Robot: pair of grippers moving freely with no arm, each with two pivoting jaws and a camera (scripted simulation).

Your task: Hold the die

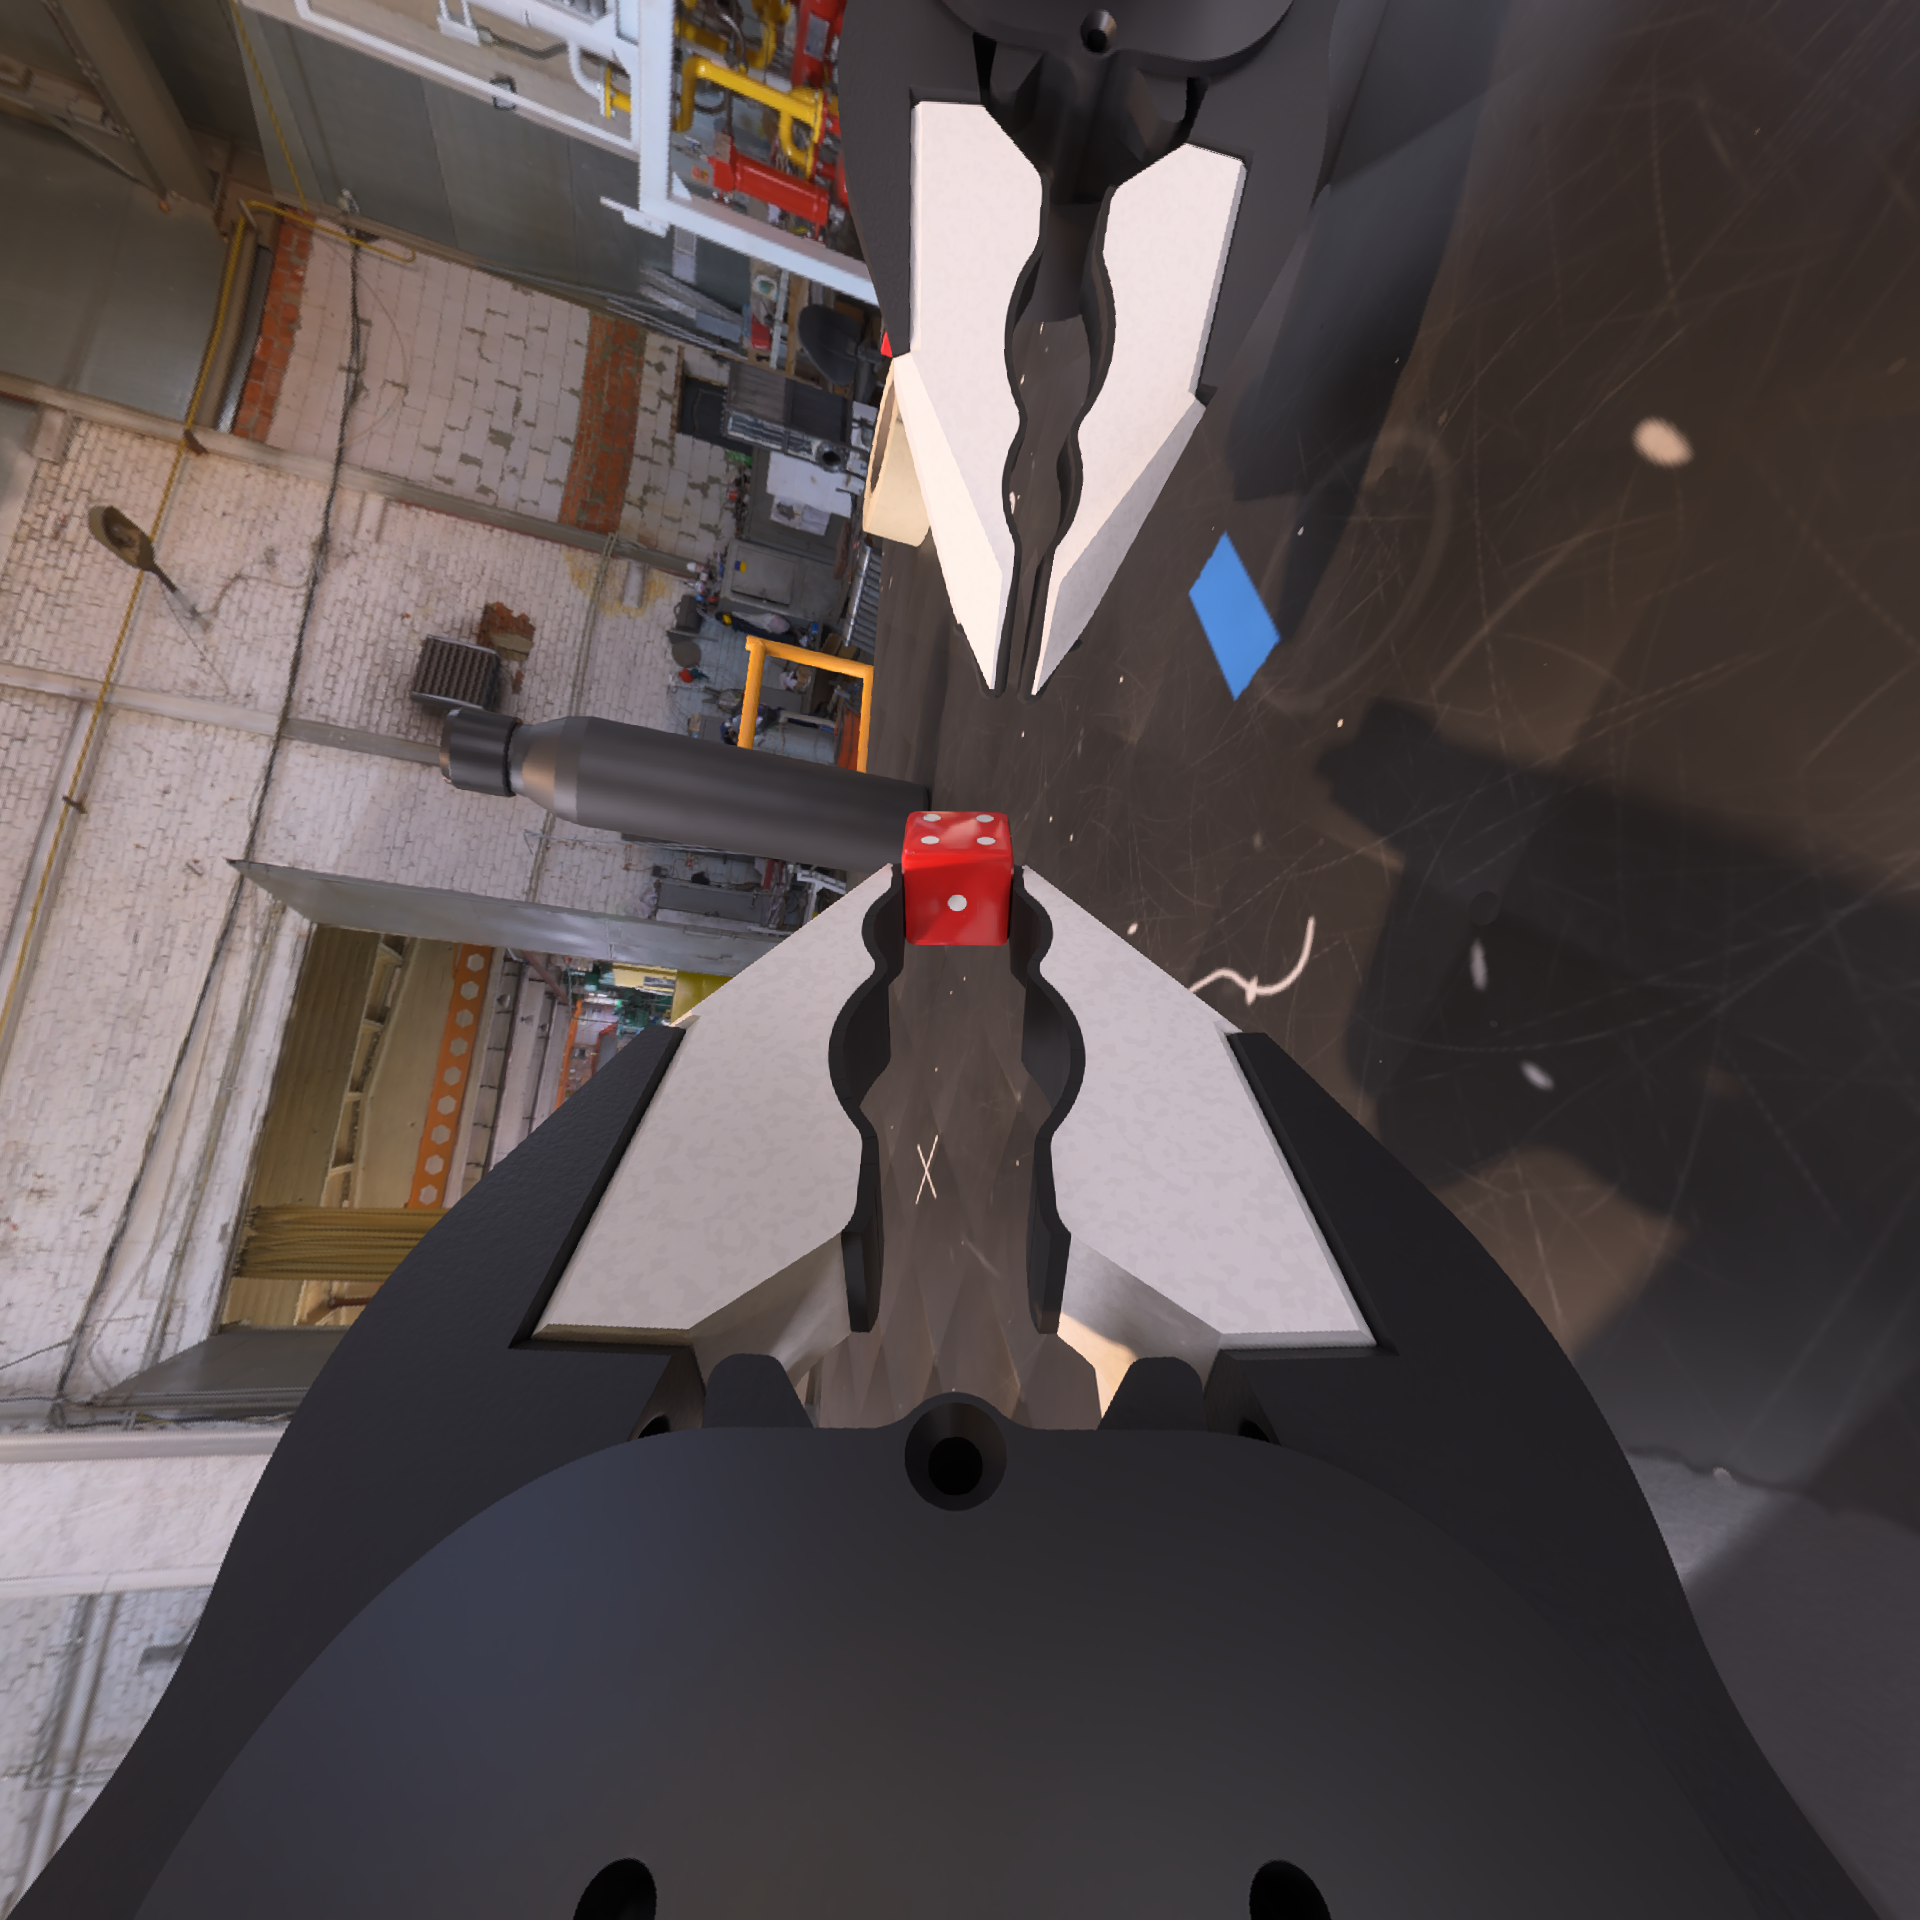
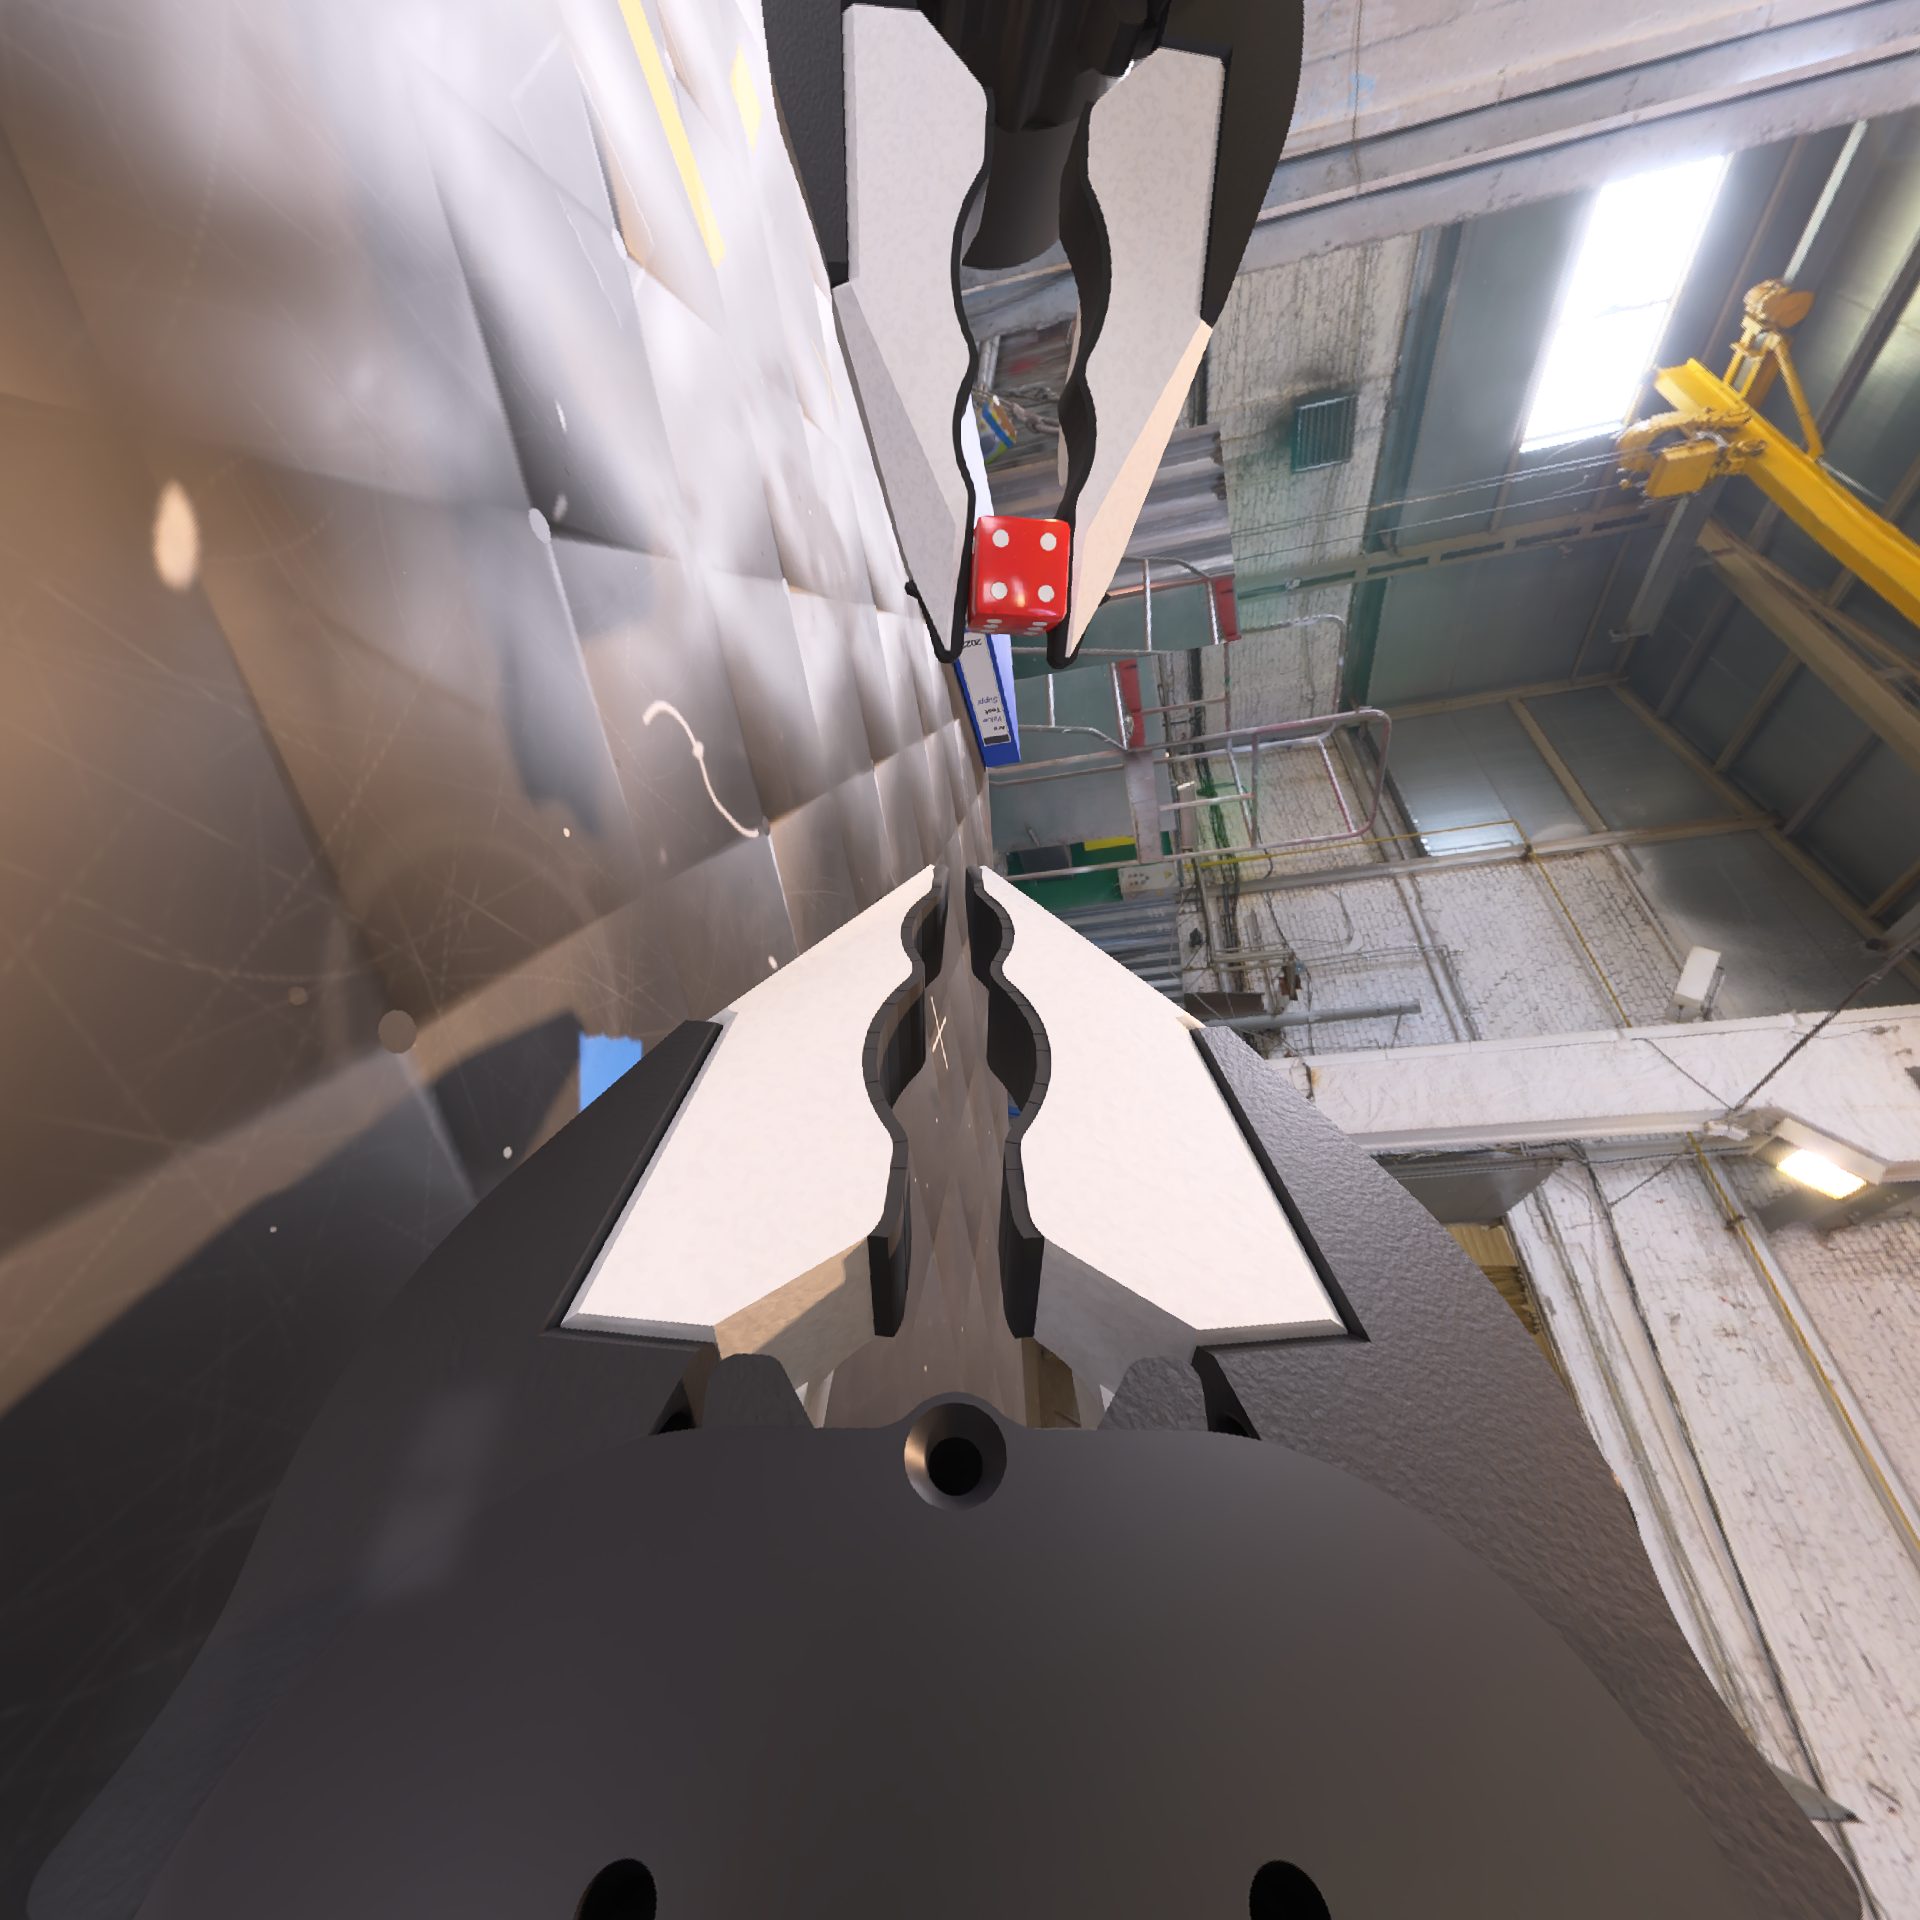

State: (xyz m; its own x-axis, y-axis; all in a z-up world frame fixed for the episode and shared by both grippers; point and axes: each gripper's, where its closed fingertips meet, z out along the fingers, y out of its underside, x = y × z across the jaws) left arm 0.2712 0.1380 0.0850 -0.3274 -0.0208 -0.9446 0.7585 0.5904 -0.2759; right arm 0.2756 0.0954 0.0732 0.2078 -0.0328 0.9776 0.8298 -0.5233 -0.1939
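A red die (image 1: 956, 883) with white pips sits clamped between the tips of my left gripper (image 1: 958, 883), held off the dark scratched tabletop (image 1: 1558, 831). The same die (image 2: 1018, 577) shows in the right wrist view between the left gripper's fingertips (image 2: 1006, 649). My right gripper (image 2: 954, 878) is shut and empty, its tips pointing at the left gripper from a short way off. It also shows in the left wrist view (image 1: 1016, 686), facing mine, tips nearly touching each other.
A dark grey bottle (image 1: 665, 779) stands on the table just behind the die. A flat blue card (image 1: 1234, 615) lies on the table beside the right gripper. A blue box (image 2: 987, 707) stands beyond the left gripper.
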